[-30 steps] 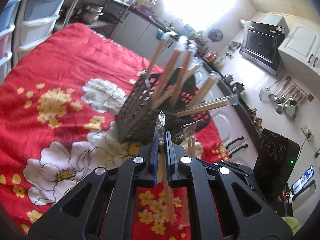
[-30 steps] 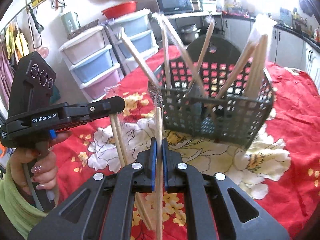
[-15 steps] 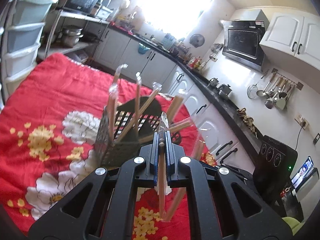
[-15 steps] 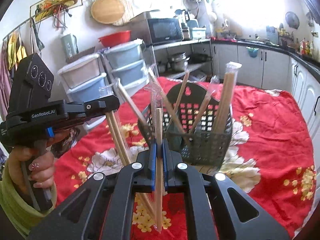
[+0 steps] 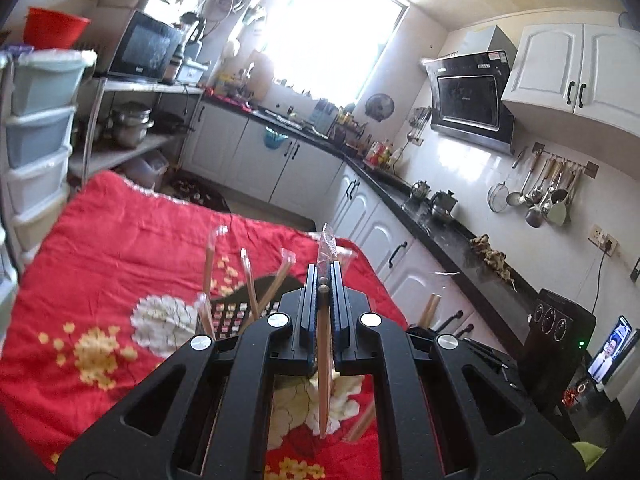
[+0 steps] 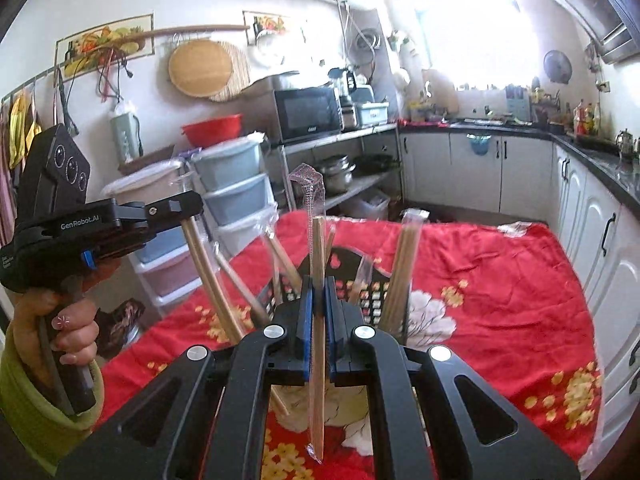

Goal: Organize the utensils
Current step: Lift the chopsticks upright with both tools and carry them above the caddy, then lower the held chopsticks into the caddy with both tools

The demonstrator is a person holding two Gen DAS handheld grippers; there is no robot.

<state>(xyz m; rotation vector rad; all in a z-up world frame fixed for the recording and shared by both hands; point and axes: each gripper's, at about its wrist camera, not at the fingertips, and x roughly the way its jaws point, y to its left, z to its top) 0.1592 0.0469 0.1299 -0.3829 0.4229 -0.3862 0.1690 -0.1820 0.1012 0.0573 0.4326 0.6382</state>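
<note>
Both grippers are clamped on wrapped chopsticks. In its own view the right gripper pinches one wrapped pair of chopsticks upright between its blue pads, the clear sleeve poking above the jaws and the wood hanging below them over the red floral cloth. The left gripper is shut the same way on its own wrapped pair; seen from the right wrist, that pair slants down from its jaws towards the dark mesh basket.

Risks, as I judge them: each grip sits partway along a slick plastic sleeve, so a pair could slide through the pads or swing as it is carried. The basket already holds several wrapped pairs leaning at odd angles, and a lowered tip could catch on one of them or on the rim and tip the light basket. The two held pairs hang near each other and could cross.

Hard to read: both gripper bodies cover most of the basket, so its free space and its base are hidden. Glare from the window washes out the far counter. Whether each sleeve holds two sticks is not clear.
</note>
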